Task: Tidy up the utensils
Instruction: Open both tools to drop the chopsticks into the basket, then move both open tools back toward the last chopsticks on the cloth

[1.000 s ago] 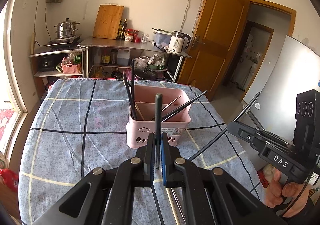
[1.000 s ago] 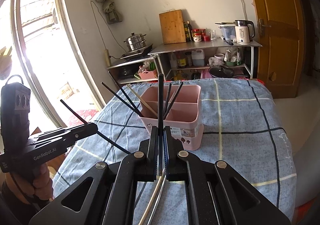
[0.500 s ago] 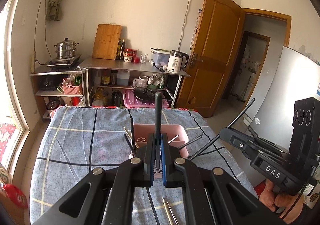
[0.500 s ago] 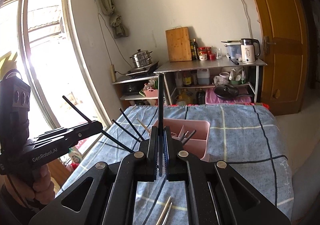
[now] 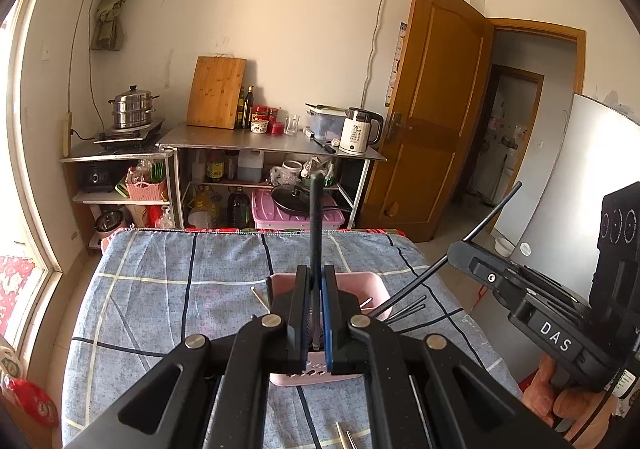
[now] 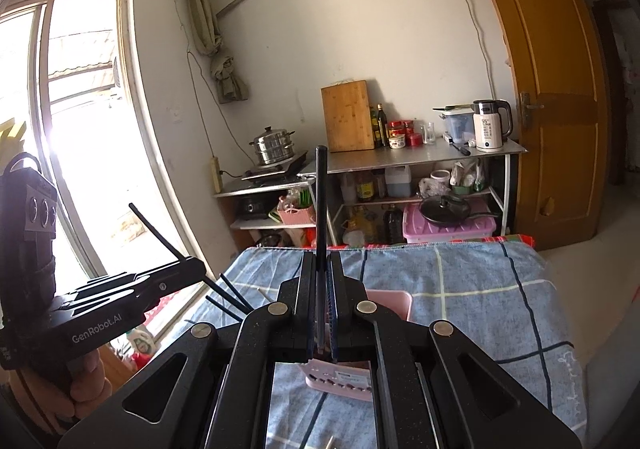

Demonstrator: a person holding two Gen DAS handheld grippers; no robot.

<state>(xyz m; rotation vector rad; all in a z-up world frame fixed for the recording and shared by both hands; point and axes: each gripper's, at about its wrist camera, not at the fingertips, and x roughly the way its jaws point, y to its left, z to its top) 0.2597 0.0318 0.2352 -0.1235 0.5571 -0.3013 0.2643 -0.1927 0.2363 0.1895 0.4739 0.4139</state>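
My left gripper [image 5: 316, 281] is shut on a black chopstick [image 5: 316, 217] that stands upright between its jaws. My right gripper [image 6: 321, 269] is shut on another black chopstick [image 6: 321, 201], also upright. A pink utensil holder [image 5: 372, 283] sits on the blue checked tablecloth [image 5: 180, 289], mostly hidden behind the left gripper; it also shows in the right wrist view [image 6: 390, 301]. Black chopsticks [image 5: 408, 307] lean out of it. The right gripper shows in the left wrist view [image 5: 452, 255], the left gripper in the right wrist view [image 6: 200, 269].
Metal chopsticks [image 5: 344, 437] lie on the cloth near the front edge. A light wooden chopstick [image 5: 260, 297] sticks out by the holder. A steel shelf [image 5: 272, 141] with kettle, pots and bottles stands behind the table. A window is left, a wooden door [image 5: 432, 109] right.
Both grippers have risen and tilted up with their chopsticks. The pink holder has dropped lower in both views and is now largely hidden behind the jaws.
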